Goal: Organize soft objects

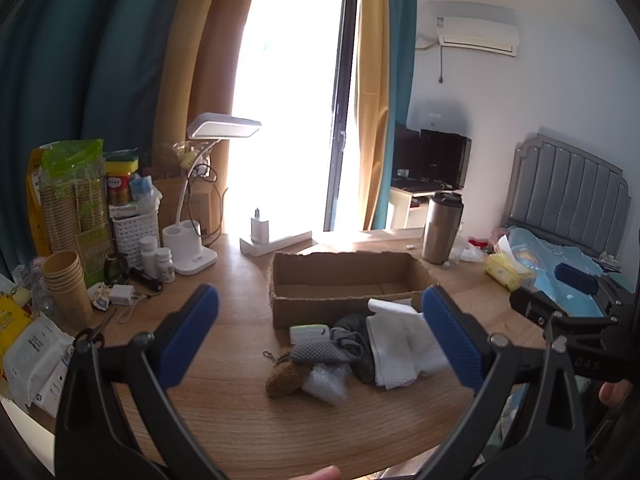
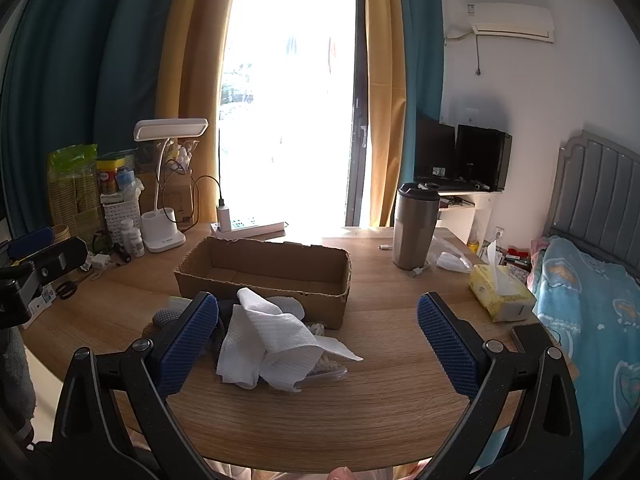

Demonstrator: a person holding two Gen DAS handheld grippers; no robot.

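Nearby, an open cardboard box (image 2: 264, 268) waits on the wooden desk (image 2: 360, 400), soft items heaped against its near wall: white paper towel (image 2: 272, 340), grey mesh cloth (image 1: 320, 354), brown plush (image 1: 282, 378). Both the left gripper (image 1: 320, 336) and right gripper (image 2: 318, 340) hang wide open, empty. Best taken singly, pinching the towel's raised fold first.

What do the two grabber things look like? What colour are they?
Both look alike. The left gripper has black plastic arms shaped like a wide V, with round silver pins at the joints. Its jaws are lined with bumpy blue rubber pads. The right gripper has the same black frame and blue pads. No cables show. A bare fingertip peeks in beside one.
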